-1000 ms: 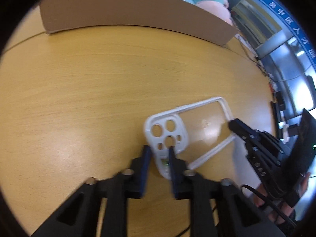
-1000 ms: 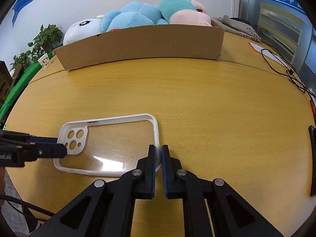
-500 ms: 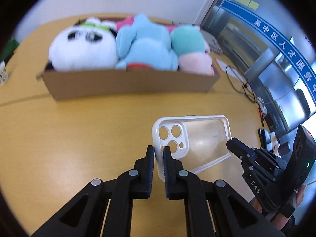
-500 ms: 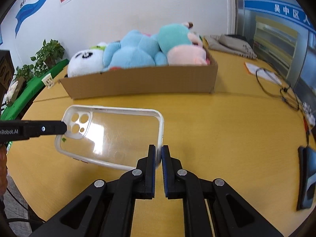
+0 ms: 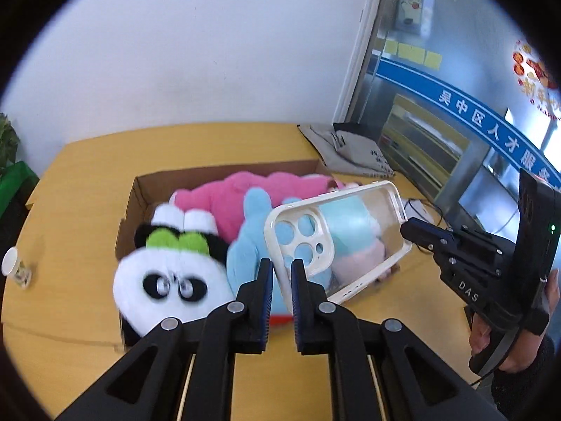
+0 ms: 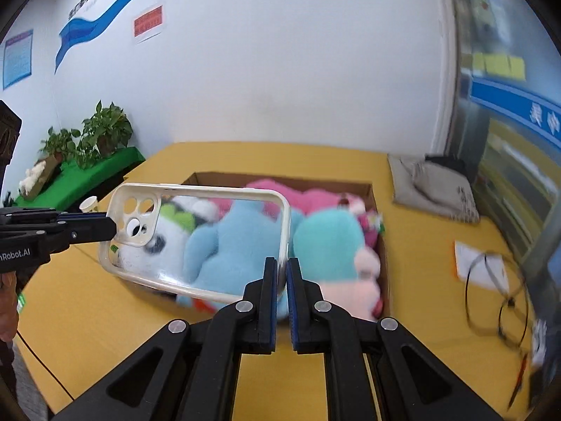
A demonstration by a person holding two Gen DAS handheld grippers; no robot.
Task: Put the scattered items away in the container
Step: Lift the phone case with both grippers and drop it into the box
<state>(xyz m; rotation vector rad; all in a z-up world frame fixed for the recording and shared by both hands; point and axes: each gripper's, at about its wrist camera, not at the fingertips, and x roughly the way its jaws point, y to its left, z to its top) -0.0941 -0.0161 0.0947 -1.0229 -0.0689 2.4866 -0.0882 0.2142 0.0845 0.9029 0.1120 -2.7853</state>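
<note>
A clear phone case with a white rim (image 5: 354, 210) (image 6: 196, 189) hangs in the air in front of and above the cardboard box (image 5: 140, 189) (image 6: 375, 203). My left gripper (image 5: 281, 273) is shut on its camera-hole end. My right gripper (image 6: 283, 270) is shut on its opposite end; that gripper also shows in the left wrist view (image 5: 410, 233). The box holds plush toys: a panda (image 5: 168, 280), a pink one (image 5: 238, 193), a blue one (image 6: 224, 242) and a teal-and-pink one (image 6: 333, 245).
The box stands on a yellow wooden table (image 5: 84, 161). A small paper cup (image 5: 10, 263) is at the table's left. A grey folded cloth (image 6: 431, 189) lies behind the box on the right. A paper and black cable (image 6: 491, 280) lie at the right.
Both grippers have lifted the phone case off the table and carried it up and toward the box. The views now look down into the box from higher up.
</note>
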